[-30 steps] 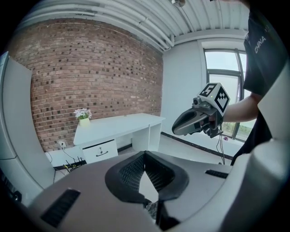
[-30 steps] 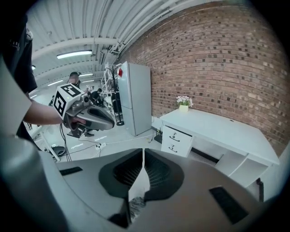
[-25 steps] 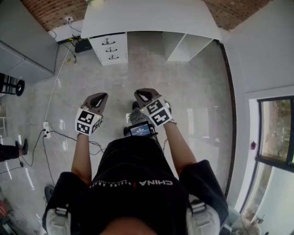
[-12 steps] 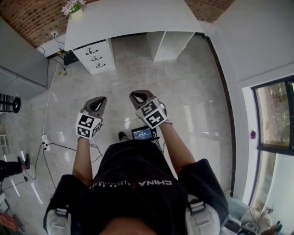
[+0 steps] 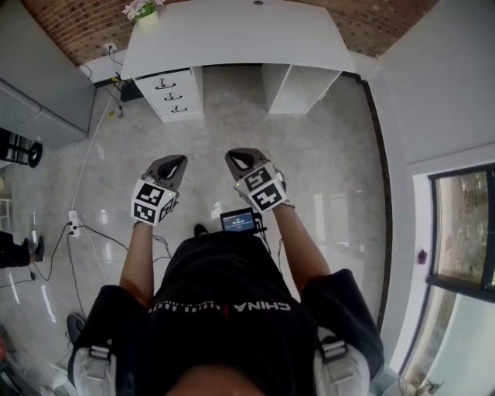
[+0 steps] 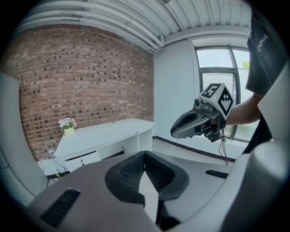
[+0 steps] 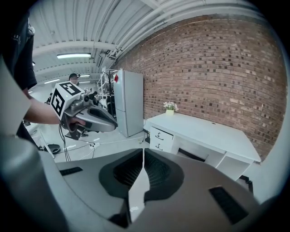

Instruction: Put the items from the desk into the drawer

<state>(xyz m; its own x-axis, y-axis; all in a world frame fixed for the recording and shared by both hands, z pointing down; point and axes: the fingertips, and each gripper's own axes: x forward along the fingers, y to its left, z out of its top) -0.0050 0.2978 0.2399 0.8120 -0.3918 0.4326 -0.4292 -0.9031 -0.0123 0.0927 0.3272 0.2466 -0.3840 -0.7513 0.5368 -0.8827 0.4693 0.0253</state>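
The far edge of the long white bench (image 5: 232, 35) is cut off by the frame in the head view. All that can be made out on its top is a pot of pale flowers (image 5: 143, 9) at the far left corner and a small dark speck (image 5: 257, 2) too tiny to identify. Under the bench's left end sits a white three-drawer unit (image 5: 174, 94) with dark handles, all drawers shut. The person stands well apart from it on the glossy grey floor, feet mostly hidden by the torso. The left claw (image 5: 172, 160) and right claw (image 5: 240, 157) are held side by side, each clenched with nothing between its jaws. The black shirt (image 5: 224, 325) reads "CHINA", seen upside down. A small lit screen (image 5: 238, 221) at the waist shows text too small to read.
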